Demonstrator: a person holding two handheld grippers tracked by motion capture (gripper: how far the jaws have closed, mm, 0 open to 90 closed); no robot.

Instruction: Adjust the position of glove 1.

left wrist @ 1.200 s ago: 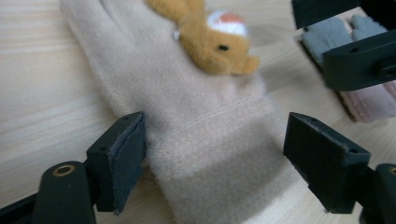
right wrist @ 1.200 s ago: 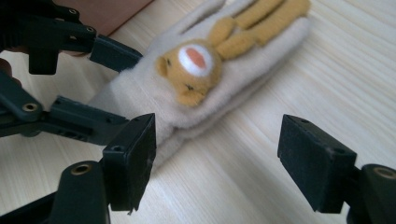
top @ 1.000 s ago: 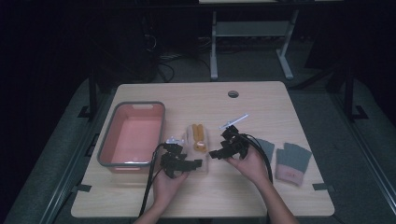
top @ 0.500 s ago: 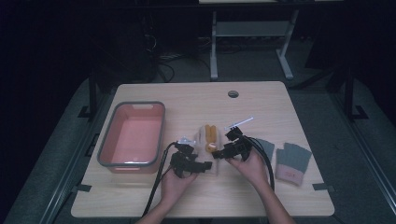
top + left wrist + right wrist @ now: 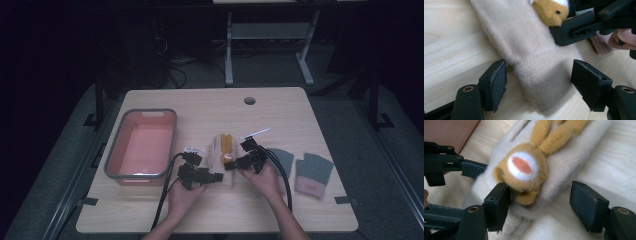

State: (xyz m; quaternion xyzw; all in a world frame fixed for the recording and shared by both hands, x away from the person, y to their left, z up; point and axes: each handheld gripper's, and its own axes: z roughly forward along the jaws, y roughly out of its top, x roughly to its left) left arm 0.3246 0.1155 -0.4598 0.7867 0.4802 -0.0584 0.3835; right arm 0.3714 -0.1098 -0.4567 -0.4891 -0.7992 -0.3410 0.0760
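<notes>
high view: cream sock (image 5: 220, 161) with orange plush animal (image 5: 226, 146) lies frame centre, right of pink tub (image 5: 143, 145). left gripper (image 5: 212, 176) and right gripper (image 5: 233, 164) both spread, straddling it, nothing clamped.

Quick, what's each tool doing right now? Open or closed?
Left tool: open, jaws either side of the beige mitten's cuff end, holding nothing.
Right tool: open around the mitten's orange plush animal, not gripping it.

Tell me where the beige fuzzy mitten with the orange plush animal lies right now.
In the high view the beige mitten lies mid-table, right of the pink bin and left of the grey gloves, between both open grippers.
</notes>
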